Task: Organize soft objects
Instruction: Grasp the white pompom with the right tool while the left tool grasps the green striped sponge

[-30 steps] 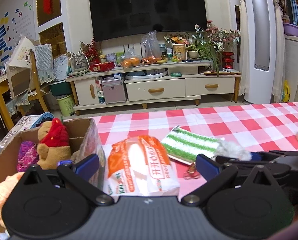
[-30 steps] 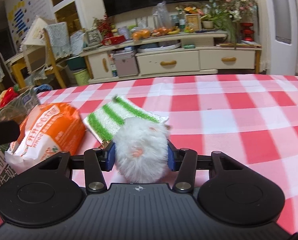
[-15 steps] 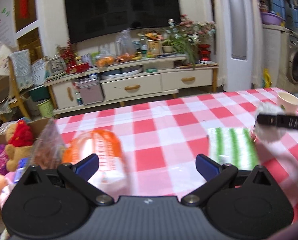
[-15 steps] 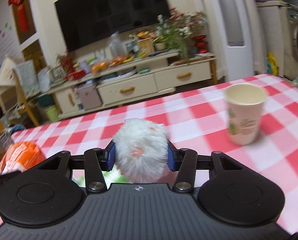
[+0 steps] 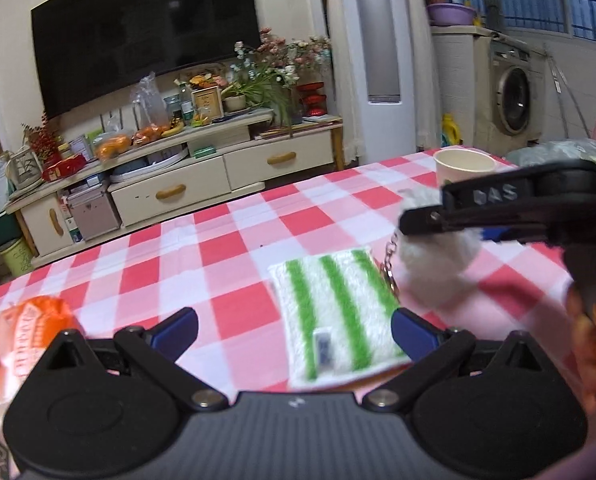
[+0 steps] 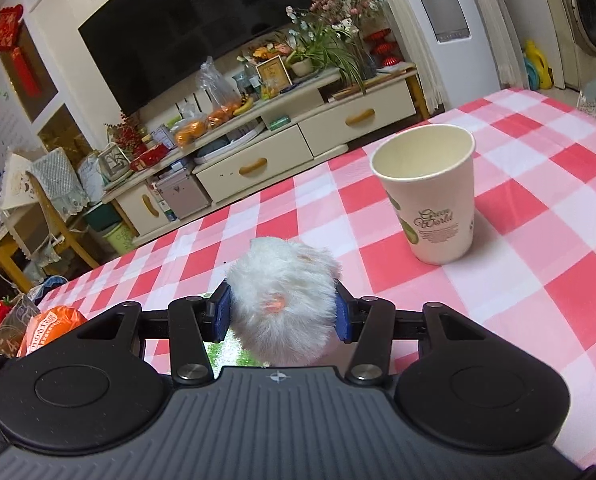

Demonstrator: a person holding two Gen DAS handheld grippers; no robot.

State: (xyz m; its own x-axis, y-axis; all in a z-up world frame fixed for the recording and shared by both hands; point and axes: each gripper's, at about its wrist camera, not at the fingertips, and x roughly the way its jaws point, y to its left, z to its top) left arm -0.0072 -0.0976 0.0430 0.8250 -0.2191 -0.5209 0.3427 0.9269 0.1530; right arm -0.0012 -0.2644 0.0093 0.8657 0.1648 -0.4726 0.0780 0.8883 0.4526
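Observation:
My right gripper (image 6: 281,314) is shut on a white fluffy pom-pom (image 6: 283,300) and holds it above the checked tablecloth. In the left wrist view that pom-pom (image 5: 438,268) hangs at the right with a small key chain dangling from it, under the right gripper's black finger. A green-and-white striped cloth (image 5: 336,308) lies flat on the table. My left gripper (image 5: 293,330) is open, low over the near edge of this cloth, its right pad beside the cloth's corner. An orange-and-white soft packet (image 5: 17,344) lies at the far left.
A paper cup (image 6: 432,192) stands upright on the red-and-white checked table (image 6: 538,280), right of the pom-pom. The packet (image 6: 47,326) and a plush toy show at the left edge of the right wrist view. A TV cabinet and a washing machine stand beyond the table.
Both views have swung to the right. The right gripper lifted the pom-pom off the cloth toward the cup. The left gripper left the box and packet and now faces the striped cloth.

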